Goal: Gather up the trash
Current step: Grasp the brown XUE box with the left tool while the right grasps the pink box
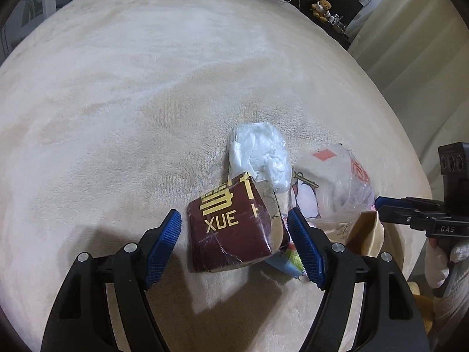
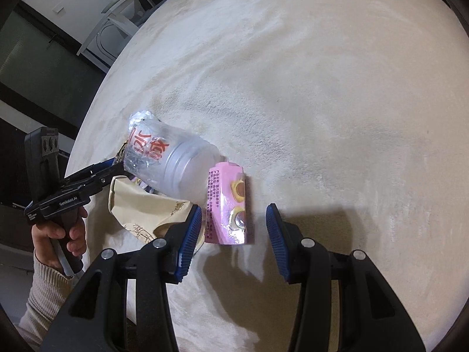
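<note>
Both claws hang open: left claw (image 1: 234, 246) straddles a maroon box (image 1: 234, 228), right claw (image 2: 234, 237) a pink packet (image 2: 228, 205); clear bottle (image 2: 173, 167) crowds behind on the bed (image 2: 322, 88).

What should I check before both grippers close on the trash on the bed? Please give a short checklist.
1. Left gripper open: ok.
2. Dark red box between the left fingers: ok.
3. Right gripper open: ok.
4. Pink packet centred between the right fingers: not ok, it lies nearer the left one.
5. Clear plastic bottle clear of the pink packet: not ok, they overlap.
6. Blanket safe from pinching: cannot tell.
</note>
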Motion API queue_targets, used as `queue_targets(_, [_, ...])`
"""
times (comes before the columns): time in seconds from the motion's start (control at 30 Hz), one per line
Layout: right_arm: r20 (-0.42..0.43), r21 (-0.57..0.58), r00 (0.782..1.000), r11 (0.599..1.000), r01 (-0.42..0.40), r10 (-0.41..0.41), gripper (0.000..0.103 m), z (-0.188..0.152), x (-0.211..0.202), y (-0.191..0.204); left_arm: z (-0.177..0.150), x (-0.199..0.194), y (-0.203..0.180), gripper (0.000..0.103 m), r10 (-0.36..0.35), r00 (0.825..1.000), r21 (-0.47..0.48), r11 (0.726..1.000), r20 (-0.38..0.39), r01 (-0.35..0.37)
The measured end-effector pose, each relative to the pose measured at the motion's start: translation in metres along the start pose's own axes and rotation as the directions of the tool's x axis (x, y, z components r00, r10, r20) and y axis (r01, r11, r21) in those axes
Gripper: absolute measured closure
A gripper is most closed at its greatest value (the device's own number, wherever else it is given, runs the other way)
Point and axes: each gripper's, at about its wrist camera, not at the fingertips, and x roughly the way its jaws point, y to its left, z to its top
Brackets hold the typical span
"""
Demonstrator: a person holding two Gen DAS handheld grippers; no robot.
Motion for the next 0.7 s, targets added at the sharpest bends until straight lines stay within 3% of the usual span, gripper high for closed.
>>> queue_targets(0.1, [-0.012, 0.005, 1.000, 1.000, -0.004, 0.004, 0.057, -0.002, 0.009, 0.000, 0.001, 0.009, 0.001, 0.036, 0.002, 1.000, 0.007, 1.000, -0.013, -0.002])
queue_targets(0.2, [-0.012, -0.011, 1.000, 1.000, -0.015, 0.015, 0.071, -0.003, 0.011, 0.001, 0.001, 0.008, 0.001, 0.036, 0.002, 1.000, 0.013, 1.000, 0.001, -0.002])
queue_targets(0.7, [0.066, -0.026, 0.998, 1.000, 0.006, -0.004, 0.072, -0.028, -0.033, 0.018, -0.027, -0.035, 0.004, 0.037, 0.010, 0.998, -0.022, 1.000, 0.058, -0.009])
